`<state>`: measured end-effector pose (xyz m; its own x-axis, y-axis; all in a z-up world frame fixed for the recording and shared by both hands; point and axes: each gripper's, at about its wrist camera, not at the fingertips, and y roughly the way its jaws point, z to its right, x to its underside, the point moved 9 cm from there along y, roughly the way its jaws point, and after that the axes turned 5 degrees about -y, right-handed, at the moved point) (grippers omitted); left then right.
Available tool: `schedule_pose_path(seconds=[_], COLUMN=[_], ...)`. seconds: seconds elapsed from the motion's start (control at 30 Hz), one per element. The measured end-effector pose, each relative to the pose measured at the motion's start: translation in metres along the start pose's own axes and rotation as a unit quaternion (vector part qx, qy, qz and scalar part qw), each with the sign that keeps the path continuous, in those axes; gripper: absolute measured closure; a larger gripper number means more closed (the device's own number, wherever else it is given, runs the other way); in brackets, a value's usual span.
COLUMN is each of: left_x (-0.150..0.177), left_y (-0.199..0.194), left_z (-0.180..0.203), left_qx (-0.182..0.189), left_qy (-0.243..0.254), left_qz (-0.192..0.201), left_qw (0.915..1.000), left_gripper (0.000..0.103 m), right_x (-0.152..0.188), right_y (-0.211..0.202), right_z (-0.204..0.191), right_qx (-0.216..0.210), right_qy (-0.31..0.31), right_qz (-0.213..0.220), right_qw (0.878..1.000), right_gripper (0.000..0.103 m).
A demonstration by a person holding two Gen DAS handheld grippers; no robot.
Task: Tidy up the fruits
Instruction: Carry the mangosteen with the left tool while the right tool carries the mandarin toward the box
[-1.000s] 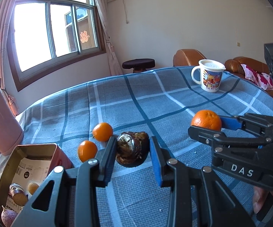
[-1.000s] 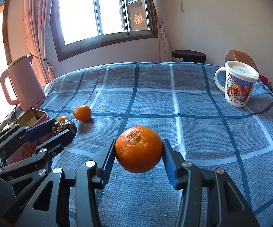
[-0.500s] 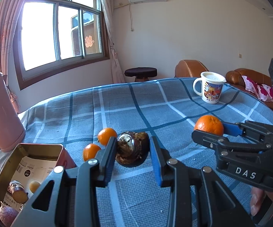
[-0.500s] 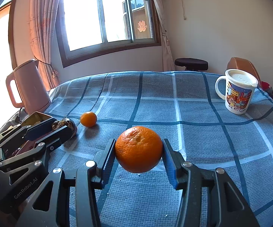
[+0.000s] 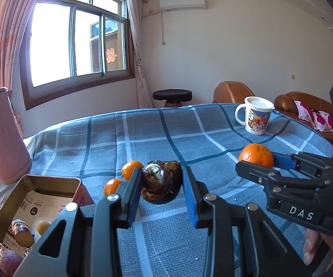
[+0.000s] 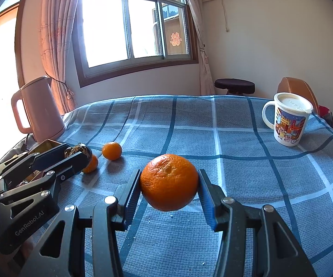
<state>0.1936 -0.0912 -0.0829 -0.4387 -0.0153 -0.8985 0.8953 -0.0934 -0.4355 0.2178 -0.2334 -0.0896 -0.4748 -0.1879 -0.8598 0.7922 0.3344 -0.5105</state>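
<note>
Orange mandarin (image 6: 169, 182) sits clamped between right hand-held gripper (image 6: 169, 192) pads.

Colours and patterns noted

Tablecloth (image 6: 235, 138) blue plaid, pale lines; kettle (image 6: 37, 113) pink; mug (image 6: 288, 120) white, cartoon print; held orange (image 6: 168, 182) bright orange.

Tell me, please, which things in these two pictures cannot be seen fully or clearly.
- Open tin, left wrist view: its near end is cut off by the picture edge; the printed sheet inside is too small to read.
- Lower small orange, right wrist view: half hidden behind the left tool.
- Mug, both views: the lid hides its contents.
</note>
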Motion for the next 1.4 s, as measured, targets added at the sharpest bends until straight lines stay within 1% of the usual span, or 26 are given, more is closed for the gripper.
schedule_pose_path(seconds=[0.77, 1.17, 1.4], left_x=[-0.005, -0.008, -0.009], left_y=[-0.01, -0.022, -0.027], left_z=[-0.003, -0.005, -0.009], left_qx=[0.006, 0.005, 0.003], left_qy=[-0.012, -0.015, -0.018], left_qz=[0.029, 0.055, 0.062], left_qw=[0.9995, 0.9983, 0.9979], left_gripper=[0.067, 0.067, 0.067], right_x=[-0.005, -0.008, -0.01], right_y=[-0.012, -0.02, -0.022], right_z=[-0.005, -0.007, -0.01], right_qx=[-0.004, -0.001, 0.003], right_qy=[-0.011, -0.018, -0.027], right_qz=[0.029, 0.049, 0.056], right_qw=[1.0, 0.999, 0.998], right_gripper=[0.053, 0.053, 0.053])
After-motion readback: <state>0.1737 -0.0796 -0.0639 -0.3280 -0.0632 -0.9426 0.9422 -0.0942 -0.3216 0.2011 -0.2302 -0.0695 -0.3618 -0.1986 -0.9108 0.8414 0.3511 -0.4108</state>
